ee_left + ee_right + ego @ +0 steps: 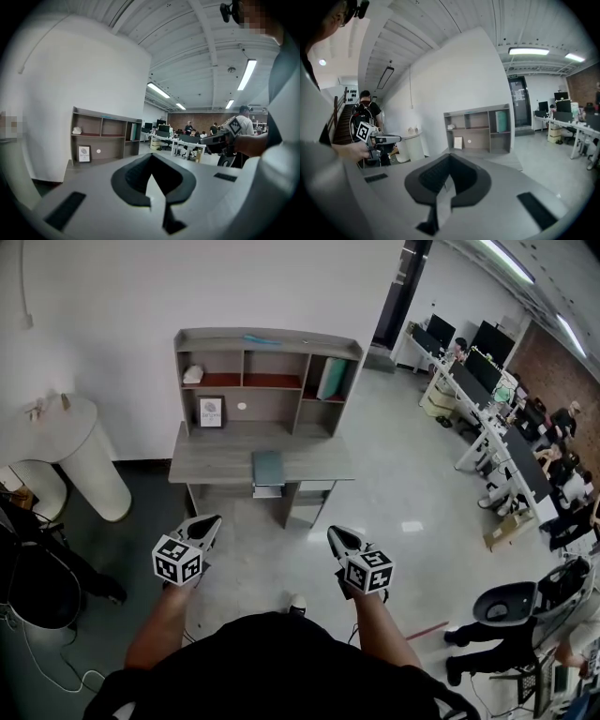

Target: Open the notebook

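We can read no print; the framed sign (211, 412) is too small. The closed grey-teal notebook (268, 467) lies flat on the desk (206, 465) at our twelve o'clock. Left gripper (212, 521) and right gripper (336, 534) are clenched on nothing.

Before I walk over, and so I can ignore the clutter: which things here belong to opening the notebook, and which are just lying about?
For the job:
- notebook, closed on the desk
- left gripper and right gripper, both shut and empty

Lying about:
- picture frame
- teal folder
- white object on the shelf
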A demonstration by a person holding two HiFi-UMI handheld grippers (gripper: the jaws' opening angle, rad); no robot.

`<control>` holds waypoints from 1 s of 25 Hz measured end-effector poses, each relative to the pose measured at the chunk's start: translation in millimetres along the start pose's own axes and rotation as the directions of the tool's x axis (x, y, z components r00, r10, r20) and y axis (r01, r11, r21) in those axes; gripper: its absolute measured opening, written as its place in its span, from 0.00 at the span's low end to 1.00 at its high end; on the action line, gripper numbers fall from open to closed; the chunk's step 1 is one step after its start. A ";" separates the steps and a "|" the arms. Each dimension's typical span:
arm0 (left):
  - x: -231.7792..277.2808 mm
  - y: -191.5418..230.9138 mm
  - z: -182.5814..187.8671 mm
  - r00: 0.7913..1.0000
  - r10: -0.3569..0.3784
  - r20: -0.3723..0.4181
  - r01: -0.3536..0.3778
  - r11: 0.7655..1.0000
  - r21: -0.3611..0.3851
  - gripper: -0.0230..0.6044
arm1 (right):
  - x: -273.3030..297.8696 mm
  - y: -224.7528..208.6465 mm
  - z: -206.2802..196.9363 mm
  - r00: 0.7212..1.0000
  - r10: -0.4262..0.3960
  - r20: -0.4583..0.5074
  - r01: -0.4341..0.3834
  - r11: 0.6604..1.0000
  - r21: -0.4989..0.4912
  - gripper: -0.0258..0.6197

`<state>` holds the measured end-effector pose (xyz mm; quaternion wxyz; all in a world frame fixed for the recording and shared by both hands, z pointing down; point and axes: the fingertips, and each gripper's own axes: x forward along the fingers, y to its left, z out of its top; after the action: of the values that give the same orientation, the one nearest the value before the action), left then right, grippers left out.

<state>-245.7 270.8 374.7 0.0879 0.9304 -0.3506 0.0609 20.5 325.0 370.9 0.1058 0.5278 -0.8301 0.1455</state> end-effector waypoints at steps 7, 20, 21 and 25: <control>38.3 12.8 -3.4 0.999 0.011 -0.034 -0.011 1.000 -0.012 0.05 | 31.3 -36.5 1.1 0.999 0.004 -0.033 -0.006 0.999 -0.039 0.04; 121.3 44.8 -10.6 0.996 0.058 -0.074 -0.062 0.996 -0.057 0.05 | 100.3 -114.5 11.6 0.994 0.048 -0.095 -0.053 0.997 -0.058 0.04; 125.9 47.3 -10.6 0.995 0.063 -0.077 -0.067 0.996 -0.058 0.05 | 105.7 -118.5 13.2 0.994 0.054 -0.096 -0.060 0.997 -0.058 0.04; 146.2 58.1 -10.6 0.992 0.079 -0.094 -0.084 0.995 -0.055 0.05 | 129.2 -136.6 18.1 0.992 0.079 -0.099 -0.085 0.995 -0.055 0.04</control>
<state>-175.6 136.2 417.6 0.1287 0.9085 -0.3856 0.0966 89.7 154.7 414.2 0.1552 0.4822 -0.8490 0.1504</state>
